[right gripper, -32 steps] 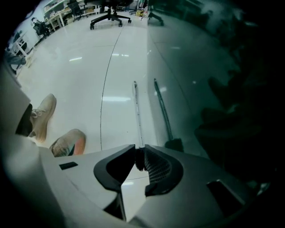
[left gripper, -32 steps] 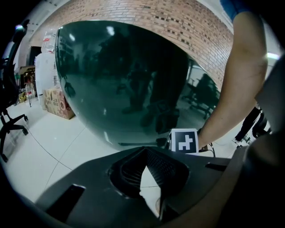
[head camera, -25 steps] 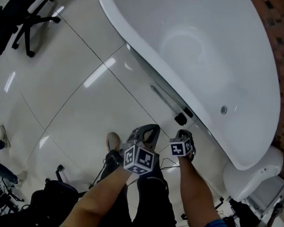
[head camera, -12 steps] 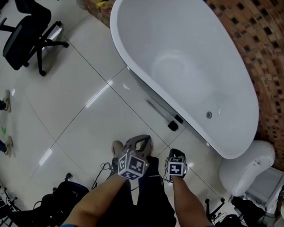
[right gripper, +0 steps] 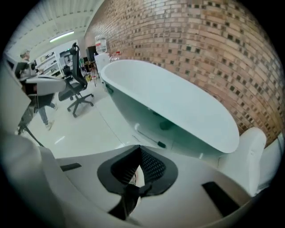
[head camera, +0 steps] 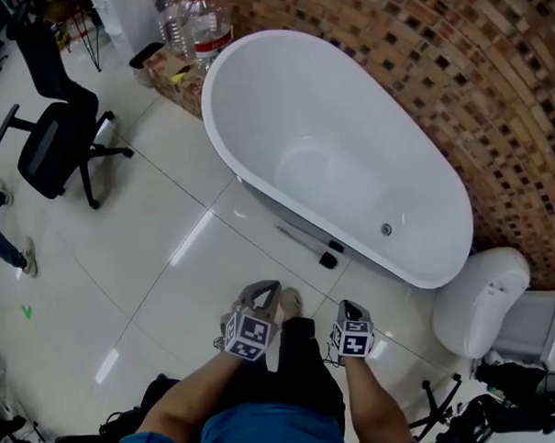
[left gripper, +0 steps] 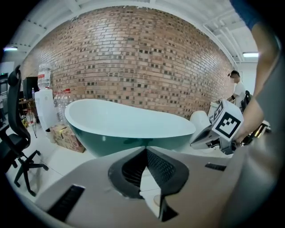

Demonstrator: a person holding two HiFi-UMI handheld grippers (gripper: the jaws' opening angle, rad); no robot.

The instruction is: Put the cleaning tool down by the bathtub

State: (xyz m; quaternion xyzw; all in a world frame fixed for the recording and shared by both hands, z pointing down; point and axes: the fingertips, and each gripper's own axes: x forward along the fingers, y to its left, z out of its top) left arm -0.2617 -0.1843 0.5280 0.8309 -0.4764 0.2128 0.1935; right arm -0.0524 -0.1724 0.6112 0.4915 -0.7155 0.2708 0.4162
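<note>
Black, the office chair (head camera: 51,151) stands at nine o'clock on the pale floor (head camera: 148,247), with clear bottles (head camera: 190,24) and a cardboard box (head camera: 178,81) at eleven o'clock against the brick wall (head camera: 422,75). The white bathtub (head camera: 354,155) fills the middle.

The cleaning tool (head camera: 300,240), a thin handle with a dark head, lies flat on the tiles just beside the tub's near wall, at twelve o'clock from our hands. Our left hand-held gripper (head camera: 262,291) is clenched, its jaw tips met on nothing. Our right hand-held gripper (head camera: 351,311) is likewise clenched and empty. Both hang well apart from the tool. The toilet (head camera: 481,298) sits at three o'clock.

We judge the set-down step complete, since the tool rests by the tub and neither gripper touches it. The next move seems to call only for keeping clear of the handle so that it is not knocked. To shift it nearer, we would have to spread a gripper's jaws and reach down to it.
</note>
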